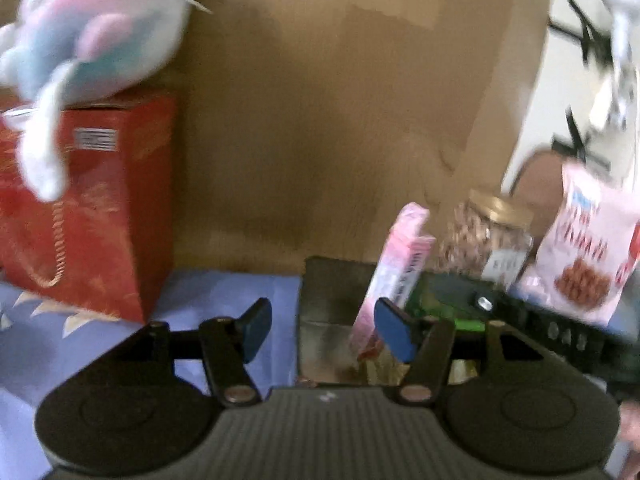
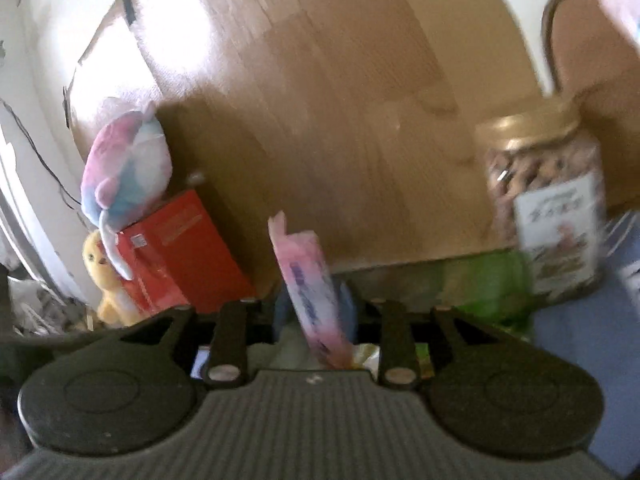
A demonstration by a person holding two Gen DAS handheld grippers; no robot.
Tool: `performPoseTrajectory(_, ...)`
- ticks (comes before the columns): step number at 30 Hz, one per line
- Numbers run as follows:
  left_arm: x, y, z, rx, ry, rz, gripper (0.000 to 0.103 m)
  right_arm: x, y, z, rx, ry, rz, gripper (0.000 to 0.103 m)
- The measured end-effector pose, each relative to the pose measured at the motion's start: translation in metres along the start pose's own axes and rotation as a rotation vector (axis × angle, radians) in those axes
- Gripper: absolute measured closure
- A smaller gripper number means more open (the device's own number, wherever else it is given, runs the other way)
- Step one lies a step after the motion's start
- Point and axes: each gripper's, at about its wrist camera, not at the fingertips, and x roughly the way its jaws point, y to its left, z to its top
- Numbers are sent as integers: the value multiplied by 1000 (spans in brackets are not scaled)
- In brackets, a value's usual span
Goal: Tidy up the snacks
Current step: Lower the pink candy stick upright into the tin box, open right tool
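Pink snack box (image 2: 310,284): a slim pink carton with blue lettering, standing tilted between the right gripper's blue pads, its lower end down in the dark bin.
Right gripper (image 2: 314,312): jaws set narrow around the box; blur hides whether the pads press on it, so I cannot tell if this is a pinch or a loose bracket.
Left gripper (image 1: 322,330): spread, nothing between the pads; the pink box stands just beyond its right fingertip (image 1: 394,330), which overlaps it in this view (contact unclear).
Bin (image 1: 320,300): dark, open-topped, on the blue cloth (image 1: 224,300); green packaging (image 1: 444,304) lies inside beside the box.
Step in hand: judged as seating the pink box upright in the bin, with the left gripper apparently already clear of it.
Next move calls for: the right jaws to part fully and draw back along the box's flat sides without tipping it; it leans, so it could topple against the green pack.
Nut jar (image 2: 548,204): clear with a gold lid, standing just behind the bin on the right.
Snack bag (image 1: 580,248): pink-and-white, near the jar, not yet in the bin.
Red gift bag (image 1: 92,204): well to the left, a pastel plush toy (image 1: 100,28) on top.
Cardboard (image 1: 340,120): large brown sheet behind everything.
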Motion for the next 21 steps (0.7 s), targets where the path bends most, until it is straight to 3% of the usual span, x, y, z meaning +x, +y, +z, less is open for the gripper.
performPoseTrajectory(3, -32, 18, -1, -81, -50, -22, 45, -34, -8, 1, 34, -75, -16, 66)
performPoseTrajectory(7, -75, 39, -25, -160, -90, -47, 44, -74, 3, -21, 26, -94, 69, 66)
performPoseTrajectory(9, -84, 44, -41, -175, -74, -37, 44, -81, 12, -39, 2, -42, 110, 66)
performPoseTrajectory(12, -89, 53, -67, -164, -19, 5, 44, -73, 30, -65, -40, 111, 186, 65)
performPoseTrajectory(15, -87, 69, -84, -197, 36, 41, 44, -60, 60, -82, -204, 228, 224, 61)
performPoseTrajectory(18, -79, 82, -95, -257, 95, 6, 44, -44, 84, -96, -326, 299, 224, 60)
performPoseTrajectory(21, -74, 78, -101, -236, 116, -22, 44, -23, 96, -106, -388, 369, 223, 60)
